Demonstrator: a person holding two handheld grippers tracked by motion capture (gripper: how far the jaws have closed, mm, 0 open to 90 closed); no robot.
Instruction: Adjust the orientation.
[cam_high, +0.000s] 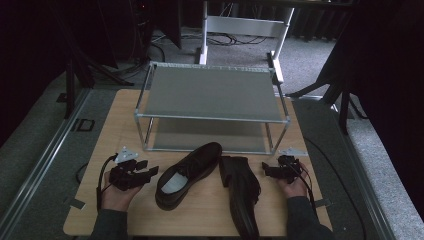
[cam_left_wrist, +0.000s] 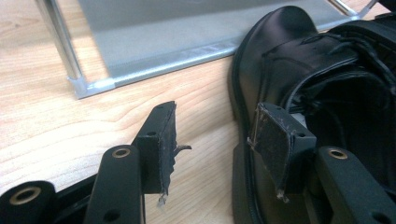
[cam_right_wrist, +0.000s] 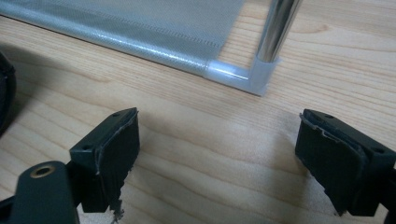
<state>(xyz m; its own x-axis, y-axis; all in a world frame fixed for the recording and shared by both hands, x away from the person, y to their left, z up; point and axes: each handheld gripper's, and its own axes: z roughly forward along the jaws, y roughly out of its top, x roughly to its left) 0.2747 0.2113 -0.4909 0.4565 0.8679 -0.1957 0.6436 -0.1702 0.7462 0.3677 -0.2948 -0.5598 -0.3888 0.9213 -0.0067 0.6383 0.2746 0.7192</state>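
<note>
The left shoe (cam_high: 187, 174) lies on the bench (cam_high: 120, 120) just in front of the two-tier rack (cam_high: 210, 92), toe angled up toward the rack's lower shelf and its pale insole showing; it is black, glossy leather with a stiff welted sole. The right shoe (cam_high: 243, 192) lies just beside it, apparently on its side with the heel hanging past the bench's near edge (the dim light makes that hard to confirm). In the left gripper view the left tongs (cam_left_wrist: 219, 140) stand apart, straddling the left shoe's side wall (cam_left_wrist: 280, 70): one pad is over the opening near the collar, the other outside on the wood, neither pressing. The likely trouble is a shallow bite on that smooth, curved leather, so the shoe could twist or slip out when lifted, or its toe could knock the rack's frame post (cam_left_wrist: 60, 46). The right tongs (cam_right_wrist: 217, 154) are spread wide over bare wood near the rack's corner foot (cam_right_wrist: 261, 77), holding nothing, and would need care not to nudge the overhanging shoe off.
</note>
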